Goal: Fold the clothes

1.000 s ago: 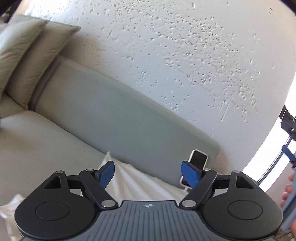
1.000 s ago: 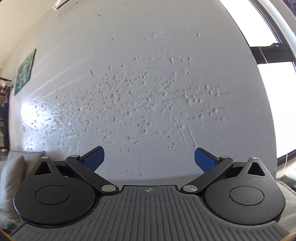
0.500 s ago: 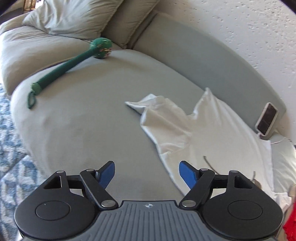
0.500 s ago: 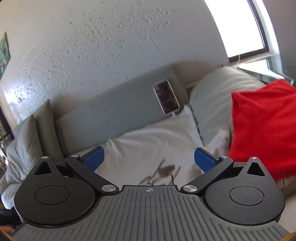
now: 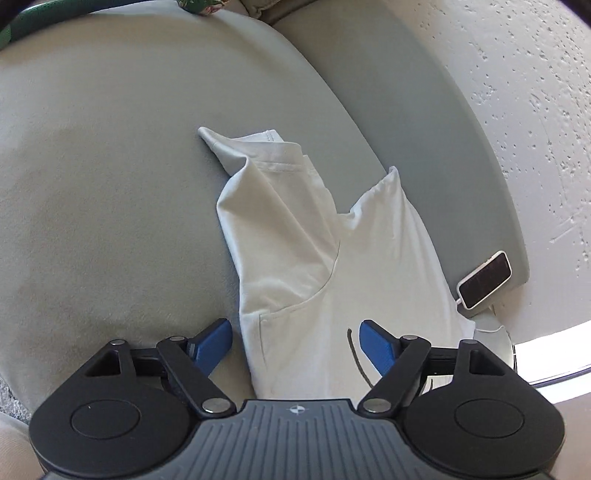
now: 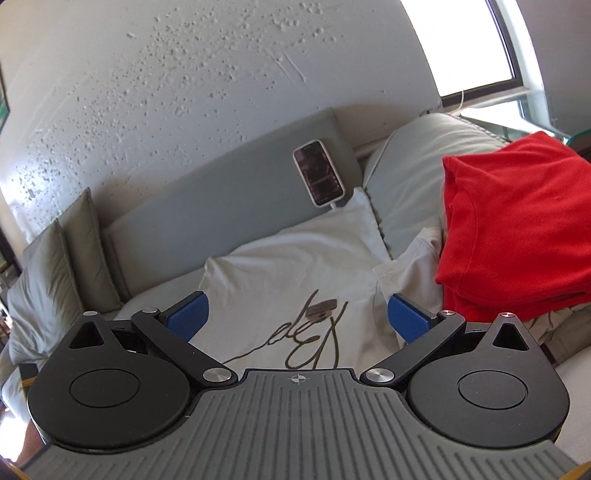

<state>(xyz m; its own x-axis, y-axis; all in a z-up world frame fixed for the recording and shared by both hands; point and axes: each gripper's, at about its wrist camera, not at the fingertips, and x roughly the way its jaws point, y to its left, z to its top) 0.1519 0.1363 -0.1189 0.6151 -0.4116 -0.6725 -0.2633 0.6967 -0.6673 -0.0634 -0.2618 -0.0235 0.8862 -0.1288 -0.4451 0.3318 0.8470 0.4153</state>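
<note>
A white T-shirt [image 5: 314,254] with a dark printed script lies spread on the grey couch seat [image 5: 103,206], one sleeve crumpled toward the far left. My left gripper [image 5: 295,341] hovers open just above the shirt's near left edge, nothing between its blue pads. In the right wrist view the same white T-shirt [image 6: 295,273] lies ahead, its script print [image 6: 314,332] facing me. My right gripper [image 6: 297,317] stands open over the print, empty. A pile of red clothes [image 6: 517,229] rests at the right on other pale garments.
A phone [image 6: 319,173] on a white cable leans against the grey backrest [image 5: 424,147] behind the shirt. Grey cushions [image 6: 55,258] stand at the couch's left end. A green soft toy [image 5: 192,5] lies at the far left. A textured white wall and bright window rise behind.
Both grippers swung down from facing the wall to face the couch. The left one came closer to the white shirt's edge; the right one has held still over the print lately.
</note>
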